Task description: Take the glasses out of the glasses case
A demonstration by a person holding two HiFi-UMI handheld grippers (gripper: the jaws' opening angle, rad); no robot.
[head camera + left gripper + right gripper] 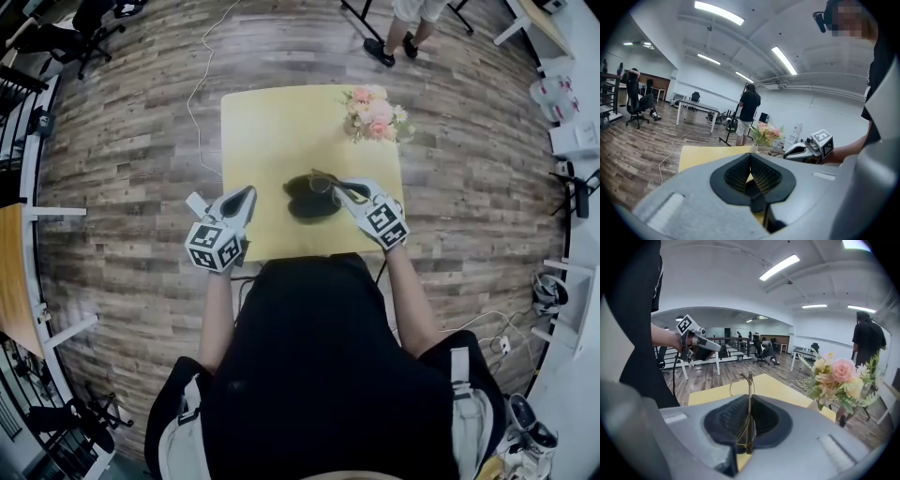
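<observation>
Now the thin gold wire-framed glasses (749, 380) stand edge-on, clamped in the right gripper (750, 401) just right of the dark oval glasses case (312, 200) at frame centre, the left gripper (246, 199), jaws together and empty, sitting farther left

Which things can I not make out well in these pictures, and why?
- The case: head view, small and dark; open or shut unclear. Neither gripper view shows it.
- The glasses: right gripper view, edge-on in the right tongs; lenses unreadable, lower end hidden inside the tongs.
- The table: head view, near edge hidden by the person's body.
</observation>
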